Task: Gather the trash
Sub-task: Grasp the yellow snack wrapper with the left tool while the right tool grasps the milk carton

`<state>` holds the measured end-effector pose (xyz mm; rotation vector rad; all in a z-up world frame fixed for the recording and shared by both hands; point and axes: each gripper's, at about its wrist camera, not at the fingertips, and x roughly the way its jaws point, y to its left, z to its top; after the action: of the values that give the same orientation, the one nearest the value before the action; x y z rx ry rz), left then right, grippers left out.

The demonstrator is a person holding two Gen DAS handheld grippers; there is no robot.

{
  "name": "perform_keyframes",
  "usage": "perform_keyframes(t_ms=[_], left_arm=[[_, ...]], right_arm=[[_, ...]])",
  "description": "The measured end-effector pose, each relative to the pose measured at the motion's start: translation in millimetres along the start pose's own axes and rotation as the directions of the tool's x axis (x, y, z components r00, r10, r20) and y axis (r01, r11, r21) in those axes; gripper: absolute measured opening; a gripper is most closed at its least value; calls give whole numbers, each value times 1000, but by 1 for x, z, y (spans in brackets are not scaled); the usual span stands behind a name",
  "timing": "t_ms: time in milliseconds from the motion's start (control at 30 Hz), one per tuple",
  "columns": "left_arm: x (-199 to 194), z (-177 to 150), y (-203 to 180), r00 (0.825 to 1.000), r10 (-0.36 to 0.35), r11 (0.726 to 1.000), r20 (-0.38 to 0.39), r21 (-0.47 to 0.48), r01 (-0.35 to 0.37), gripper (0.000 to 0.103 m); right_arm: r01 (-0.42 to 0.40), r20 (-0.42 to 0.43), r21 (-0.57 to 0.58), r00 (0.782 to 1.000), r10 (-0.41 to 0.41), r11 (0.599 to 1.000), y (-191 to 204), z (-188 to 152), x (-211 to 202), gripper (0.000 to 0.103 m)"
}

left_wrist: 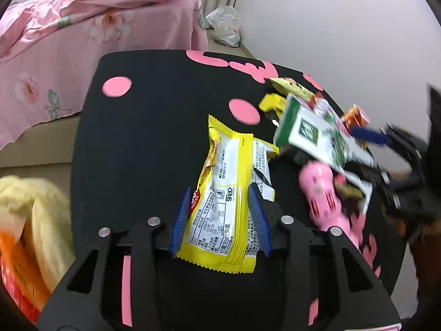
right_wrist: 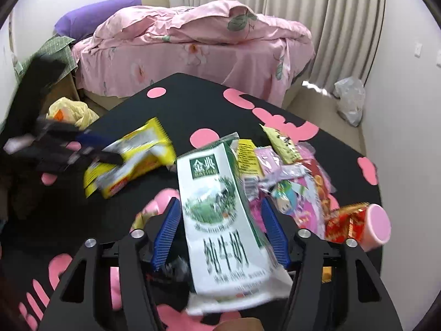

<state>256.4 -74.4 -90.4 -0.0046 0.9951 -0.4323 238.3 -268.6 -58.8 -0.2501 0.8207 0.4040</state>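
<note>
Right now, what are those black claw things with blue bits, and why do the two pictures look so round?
They are grabbers that a person holds, one in each hand. A tiny round-eyed camera sits on each, looking along its blue fingers, so each picture is one grabber's view. The left gripper has a yellow wafer wrapper between its fingers. The right gripper has a green and white milk carton between its fingers. Below is a black table with pink spots, with more wrappers piled on it. A pink bed stands behind.
</note>
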Motion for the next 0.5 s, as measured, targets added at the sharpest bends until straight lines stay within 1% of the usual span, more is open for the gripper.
perform_keyframes(t_ms=[67, 100, 167, 300, 367, 400, 433, 500], left_arm=[[-12, -17, 0, 1000, -11, 1000, -2, -5, 11, 40], [-17, -23, 0, 1000, -10, 1000, 1, -9, 10, 40], [-30, -37, 0, 1000, -9, 999, 15, -31, 9, 40], [-47, -51, 0, 998, -38, 997, 49, -59, 41, 41], [-54, -54, -1, 997, -29, 998, 65, -54, 33, 43], [-56, -55, -1, 997, -28, 998, 72, -54, 32, 44], [-60, -55, 0, 996, -34, 998, 84, -54, 39, 46], [-68, -55, 2, 991, -67, 996, 115, -57, 74, 54]], right_arm=[[-44, -14, 17, 999, 44, 999, 0, 7, 9, 58], [-64, -39, 22, 997, 65, 998, 1, 11, 18, 59], [-69, -45, 30, 996, 71, 997, 3, 17, 26, 60], [-48, -127, 21, 991, 50, 999, 7, 31, 53, 60], [-5, -155, -1, 988, 5, 1000, 11, 36, 59, 59], [35, -148, -19, 988, -37, 999, 14, 38, 55, 57], [47, -136, -25, 989, -50, 999, 15, 39, 50, 56], [55, -82, -16, 995, -56, 998, 16, 40, 30, 55]])
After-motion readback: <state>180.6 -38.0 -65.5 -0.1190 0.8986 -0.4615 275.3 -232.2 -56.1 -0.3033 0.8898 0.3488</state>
